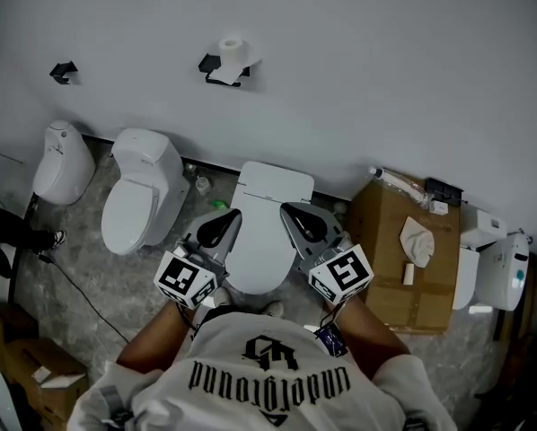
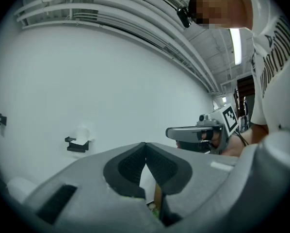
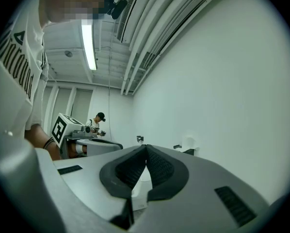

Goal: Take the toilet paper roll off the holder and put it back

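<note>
A white toilet paper roll (image 1: 232,50) sits on a black holder (image 1: 216,68) high on the white wall. It also shows small and far off as the roll (image 2: 82,132) in the left gripper view and the roll (image 3: 189,143) in the right gripper view. My left gripper (image 1: 225,221) and right gripper (image 1: 295,214) are held close to my chest, side by side, well short of the wall. Both are shut with nothing between the jaws: the left gripper (image 2: 145,143) tips meet, and so do the right gripper (image 3: 146,146) tips.
A white toilet (image 1: 264,223) stands right below the grippers, with a second toilet (image 1: 143,191) and another white fixture (image 1: 62,160) to the left. A second, bare black holder (image 1: 63,72) hangs further left. A cardboard box (image 1: 408,259) stands at the right. A person (image 3: 99,125) stands far behind.
</note>
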A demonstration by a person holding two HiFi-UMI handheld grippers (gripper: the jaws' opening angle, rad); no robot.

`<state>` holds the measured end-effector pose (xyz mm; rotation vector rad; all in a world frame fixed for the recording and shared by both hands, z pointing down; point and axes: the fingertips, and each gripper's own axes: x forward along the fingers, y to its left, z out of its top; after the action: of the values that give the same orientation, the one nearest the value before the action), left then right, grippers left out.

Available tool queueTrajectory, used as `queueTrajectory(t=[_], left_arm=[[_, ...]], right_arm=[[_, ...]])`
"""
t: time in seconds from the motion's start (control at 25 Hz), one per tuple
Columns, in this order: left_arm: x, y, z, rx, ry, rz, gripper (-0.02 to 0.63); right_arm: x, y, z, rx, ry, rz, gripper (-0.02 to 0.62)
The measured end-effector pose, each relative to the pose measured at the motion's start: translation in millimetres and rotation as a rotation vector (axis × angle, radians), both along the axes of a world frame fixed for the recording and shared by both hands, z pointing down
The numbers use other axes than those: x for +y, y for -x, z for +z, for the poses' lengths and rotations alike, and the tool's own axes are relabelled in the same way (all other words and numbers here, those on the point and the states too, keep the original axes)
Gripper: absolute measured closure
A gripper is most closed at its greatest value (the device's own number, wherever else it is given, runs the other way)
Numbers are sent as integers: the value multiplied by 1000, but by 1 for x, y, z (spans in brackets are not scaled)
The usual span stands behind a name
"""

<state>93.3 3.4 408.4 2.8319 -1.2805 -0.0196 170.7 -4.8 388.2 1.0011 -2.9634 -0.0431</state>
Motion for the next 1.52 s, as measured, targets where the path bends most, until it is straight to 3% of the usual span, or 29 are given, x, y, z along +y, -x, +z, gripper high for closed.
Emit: queueTrajectory(t=[0.32, 0.76, 1.16, 1.52], left_arm=[[24, 0, -12, 2, -22, 58, 592], [99, 82, -20, 13, -22, 98, 592], [158, 168, -10, 7, -11, 86, 592], [194, 198, 6, 12, 9, 129, 592]], right_arm=[[23, 1, -3, 5, -14, 31, 583], [94, 78, -11, 29, -38, 27, 583], [168, 154, 11, 3, 17, 50, 583], [207, 188, 18, 23, -2, 86, 583]])
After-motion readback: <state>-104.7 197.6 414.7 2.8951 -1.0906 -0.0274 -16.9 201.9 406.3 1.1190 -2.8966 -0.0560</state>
